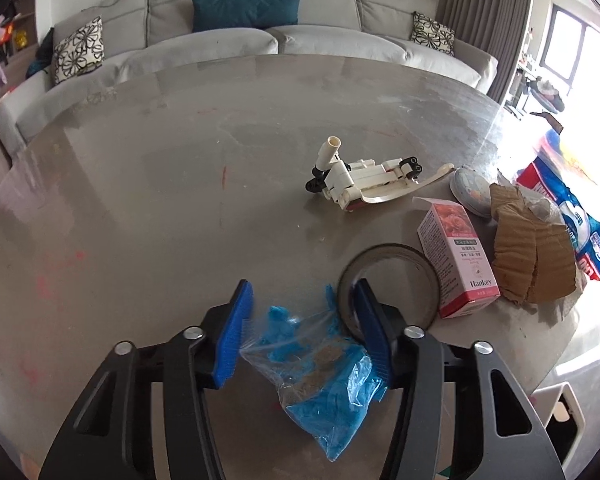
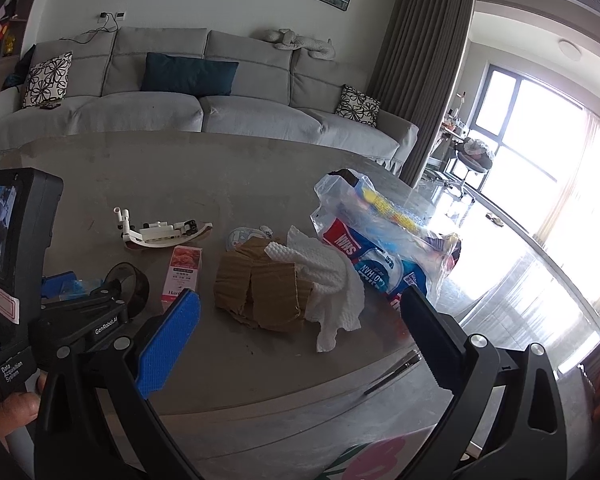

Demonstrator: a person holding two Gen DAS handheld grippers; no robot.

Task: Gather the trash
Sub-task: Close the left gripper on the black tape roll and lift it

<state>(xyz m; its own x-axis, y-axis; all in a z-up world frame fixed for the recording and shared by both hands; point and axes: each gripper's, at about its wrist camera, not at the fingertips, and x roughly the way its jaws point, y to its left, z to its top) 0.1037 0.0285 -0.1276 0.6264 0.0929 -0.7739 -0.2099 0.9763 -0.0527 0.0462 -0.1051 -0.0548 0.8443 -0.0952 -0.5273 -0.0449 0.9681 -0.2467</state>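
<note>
One crumpled blue plastic bag (image 1: 320,364) lies low in the centre of the left wrist view, on the desk (image 1: 140,200), between the blue pads of the left gripper (image 1: 304,320); both pads touch its film, pinching it. Just upper right of it stand a tape roll (image 1: 392,280) and a pink carton (image 1: 456,260), then torn cardboard (image 1: 532,252). In the right wrist view, the right gripper (image 2: 300,336) hangs spread wide and empty above the cardboard and a white paper towel (image 2: 324,280).
</note>
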